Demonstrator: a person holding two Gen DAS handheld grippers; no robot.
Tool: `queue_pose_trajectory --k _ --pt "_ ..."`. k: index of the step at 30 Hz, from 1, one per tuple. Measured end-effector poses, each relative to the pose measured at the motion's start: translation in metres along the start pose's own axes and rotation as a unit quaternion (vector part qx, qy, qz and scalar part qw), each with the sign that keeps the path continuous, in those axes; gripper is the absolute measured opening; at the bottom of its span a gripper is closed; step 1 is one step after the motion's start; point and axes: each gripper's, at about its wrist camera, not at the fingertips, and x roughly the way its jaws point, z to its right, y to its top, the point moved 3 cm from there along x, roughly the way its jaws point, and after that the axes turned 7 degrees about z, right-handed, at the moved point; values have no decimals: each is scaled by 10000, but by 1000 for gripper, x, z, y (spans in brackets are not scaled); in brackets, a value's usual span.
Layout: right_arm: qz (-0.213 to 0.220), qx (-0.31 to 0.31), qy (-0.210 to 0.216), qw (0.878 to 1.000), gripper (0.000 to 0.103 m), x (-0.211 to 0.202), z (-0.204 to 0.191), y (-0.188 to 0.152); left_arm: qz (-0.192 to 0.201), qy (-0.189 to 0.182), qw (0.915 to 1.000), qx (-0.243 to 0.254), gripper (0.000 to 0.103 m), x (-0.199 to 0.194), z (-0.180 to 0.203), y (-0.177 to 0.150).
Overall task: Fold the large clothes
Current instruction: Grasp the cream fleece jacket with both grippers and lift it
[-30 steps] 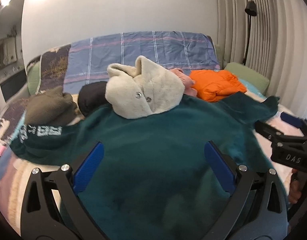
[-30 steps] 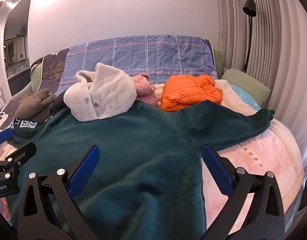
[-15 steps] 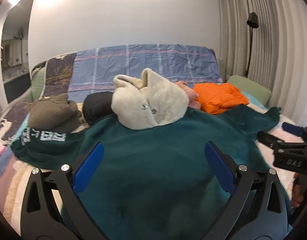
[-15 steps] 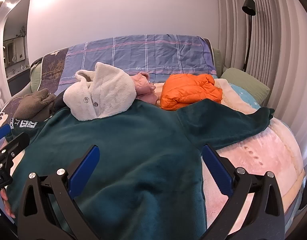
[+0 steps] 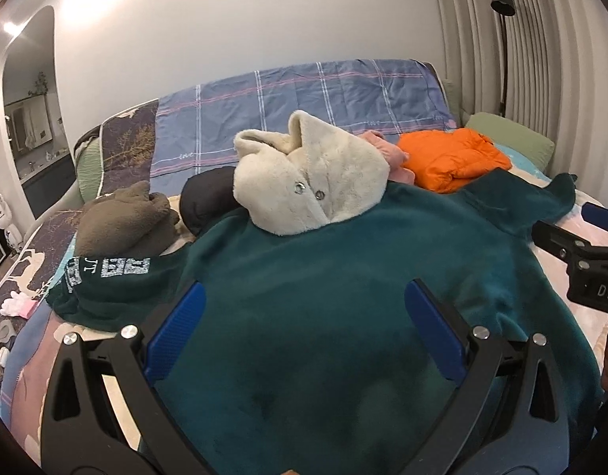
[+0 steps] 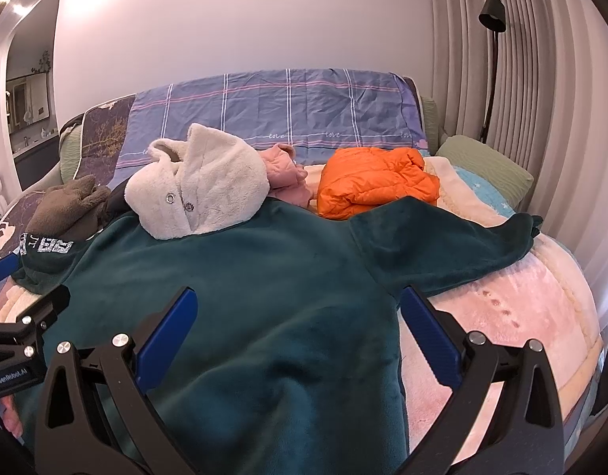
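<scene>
A large dark green fleece top [image 5: 343, 277] [image 6: 244, 285] lies spread flat on the bed, its right sleeve [image 6: 442, 241] stretched out and its left sleeve [image 5: 109, 277] bearing white lettering. My left gripper [image 5: 304, 324] hangs open above the top's lower middle, holding nothing. My right gripper [image 6: 300, 324] is open too, over the top's lower right edge. Each gripper shows at the side of the other's view.
A cream fleece jacket [image 5: 307, 182] lies on the top's collar end. An orange puffer jacket [image 6: 375, 182], a pink garment [image 6: 288, 170], a brown garment [image 5: 125, 217] and a black one [image 5: 208, 194] lie behind. A floor lamp [image 6: 492, 39] stands by the curtain.
The left wrist view has tilted upward, showing more wall. Both grippers remain open over the green top, which has not shifted.
</scene>
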Motion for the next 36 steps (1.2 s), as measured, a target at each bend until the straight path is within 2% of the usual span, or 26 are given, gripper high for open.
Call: queue_pose_trajectory --k 12,21,25,28,31,33,36 --pt "-12 -11 6 10000 102 0 0 -1 15 109 9999 -100 101 0 -2 -1" --pt "-11 -30 1 10000 102 2 -1 0 -141 143 9996 -211 101 7 -7 -3" --pt "-2 -186 126 9997 102 8 -4 7 -125 -37 9996 -264 101 14 -14 10" --pt "-34 -365 395 9985 102 26 -8 27 -112 -141 9990 -404 101 33 -31 35" --pt "-178 -531 826 9950 102 60 -10 61 -117 -278 9981 -542 101 64 -53 67" --pt "-388 -577 1193 9904 102 96 -12 90 -312 -438 9956 -764 101 99 -73 91" --pt "-735 -689 1295 9864 102 147 -16 124 -679 -471 9887 -1249 101 153 -103 113"
